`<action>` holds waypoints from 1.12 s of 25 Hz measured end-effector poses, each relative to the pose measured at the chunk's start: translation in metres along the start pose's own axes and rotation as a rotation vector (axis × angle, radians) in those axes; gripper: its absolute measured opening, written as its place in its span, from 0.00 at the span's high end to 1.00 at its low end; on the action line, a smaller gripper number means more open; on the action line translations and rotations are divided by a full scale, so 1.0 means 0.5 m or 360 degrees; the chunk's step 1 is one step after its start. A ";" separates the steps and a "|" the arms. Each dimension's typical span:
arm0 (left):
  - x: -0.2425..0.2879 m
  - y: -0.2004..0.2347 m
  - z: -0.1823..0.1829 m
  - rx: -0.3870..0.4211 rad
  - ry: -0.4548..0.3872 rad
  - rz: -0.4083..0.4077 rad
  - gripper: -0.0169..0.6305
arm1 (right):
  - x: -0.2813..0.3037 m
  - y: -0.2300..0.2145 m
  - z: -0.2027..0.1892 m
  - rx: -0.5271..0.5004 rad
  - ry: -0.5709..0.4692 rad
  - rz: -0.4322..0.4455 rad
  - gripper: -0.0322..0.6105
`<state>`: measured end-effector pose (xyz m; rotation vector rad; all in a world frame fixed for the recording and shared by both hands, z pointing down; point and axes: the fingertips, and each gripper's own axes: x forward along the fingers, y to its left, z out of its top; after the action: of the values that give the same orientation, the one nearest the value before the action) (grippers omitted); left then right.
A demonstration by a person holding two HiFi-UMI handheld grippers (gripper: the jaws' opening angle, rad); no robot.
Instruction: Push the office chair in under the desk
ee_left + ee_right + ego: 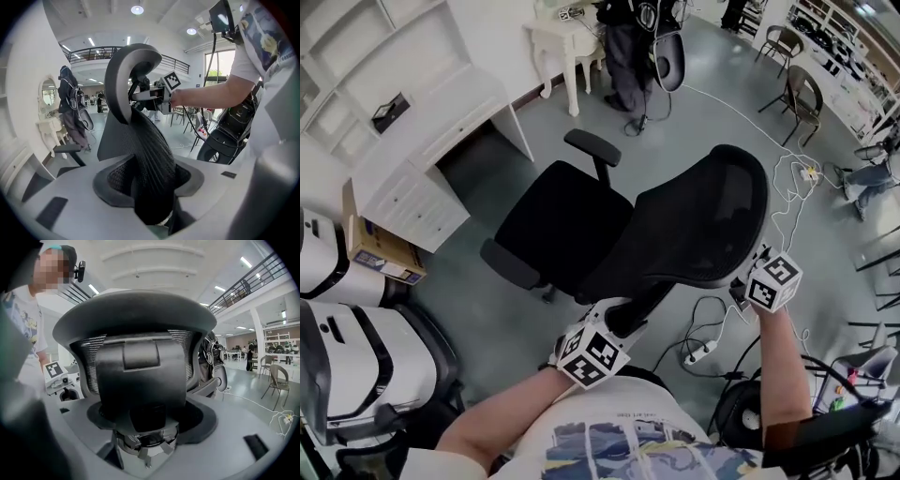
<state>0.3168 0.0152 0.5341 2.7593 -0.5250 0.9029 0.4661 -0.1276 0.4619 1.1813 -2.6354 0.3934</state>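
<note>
The black office chair (562,225) stands on the grey floor, its seat facing the white desk (441,131) at the upper left, with a gap of floor between them. Its mesh backrest (694,225) leans toward me. My left gripper (612,317) is at the backrest's lower left edge; in the left gripper view the mesh edge (150,154) fills the space between the jaws of that gripper (150,187). My right gripper (742,281) is at the backrest's right edge, and the black back frame (140,380) sits between the jaws of the right gripper (145,423).
A cardboard box (380,253) and white machines (347,356) stand left of the chair. Cables and a power strip (701,352) lie on the floor behind it. A white side table (567,37), a standing person (623,56) and spare chairs (802,94) are farther off.
</note>
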 end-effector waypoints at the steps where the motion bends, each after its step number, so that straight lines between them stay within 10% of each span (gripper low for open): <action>1: -0.004 0.003 -0.002 -0.0002 0.0002 0.0014 0.68 | 0.002 0.004 0.001 -0.0002 -0.0004 -0.0001 0.42; 16: -0.130 0.138 -0.083 0.0044 0.0082 0.0302 0.73 | 0.134 0.102 0.033 0.0040 -0.0043 -0.0117 0.42; 28: -0.257 0.297 -0.173 0.0063 0.0091 0.0272 0.73 | 0.304 0.206 0.060 0.0061 0.0012 -0.0194 0.42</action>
<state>0.1165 -0.0615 0.5360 2.7469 -0.7497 1.0370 0.2866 -0.1769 0.4659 1.3415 -2.5438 0.4261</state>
